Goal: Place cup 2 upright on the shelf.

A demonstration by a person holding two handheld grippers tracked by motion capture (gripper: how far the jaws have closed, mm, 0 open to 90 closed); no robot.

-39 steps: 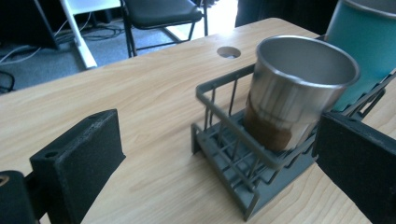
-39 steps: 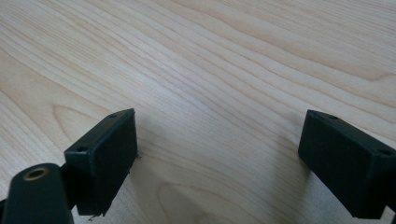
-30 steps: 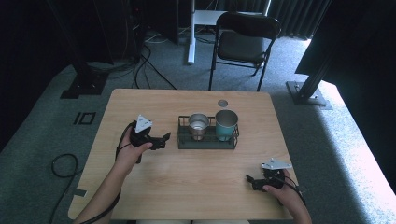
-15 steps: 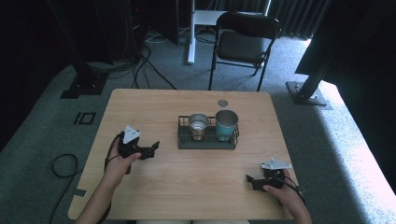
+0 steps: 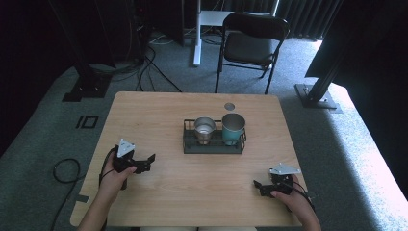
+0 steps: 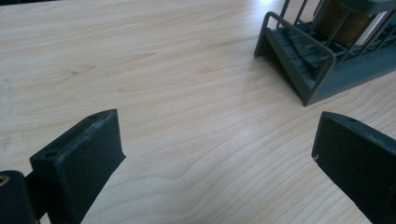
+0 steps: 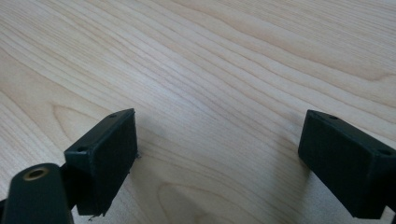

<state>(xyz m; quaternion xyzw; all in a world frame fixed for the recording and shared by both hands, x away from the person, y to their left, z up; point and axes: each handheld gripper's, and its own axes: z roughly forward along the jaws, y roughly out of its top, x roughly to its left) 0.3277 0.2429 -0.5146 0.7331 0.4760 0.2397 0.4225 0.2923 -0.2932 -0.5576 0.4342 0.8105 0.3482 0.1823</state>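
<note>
1. The left tongs (image 5: 150, 162) are seen wide apart with nothing between them; in the left gripper view only bare wood lies between the two black pads (image 6: 79, 161). They are held low over the surface (image 5: 159, 115), at its left side, and are pointed toward the rack (image 5: 211, 144).

2. The right tongs (image 5: 259, 185) are also spread wide and are empty. They rest near the front right corner of the surface, well apart from the rack.

3. The rack stands at the middle of the surface. Two cups are kept in it: a steel cup (image 5: 205, 129) in the left part and a teal cup (image 5: 233, 128) in the right part, just beside each other.

4. The step in hand is judged to be a reach of the left tongs to the steel cup, which is the nearer one.

5. The approach should be made from above the rack wall (image 6: 299, 63), so that the rail is not struck.

6. One pad is best placed inside the rim and one outside, on the side away from the teal cup.

7. The cup should be lifted straight up until it is free of the rack, so that the rack is not dragged.
</note>
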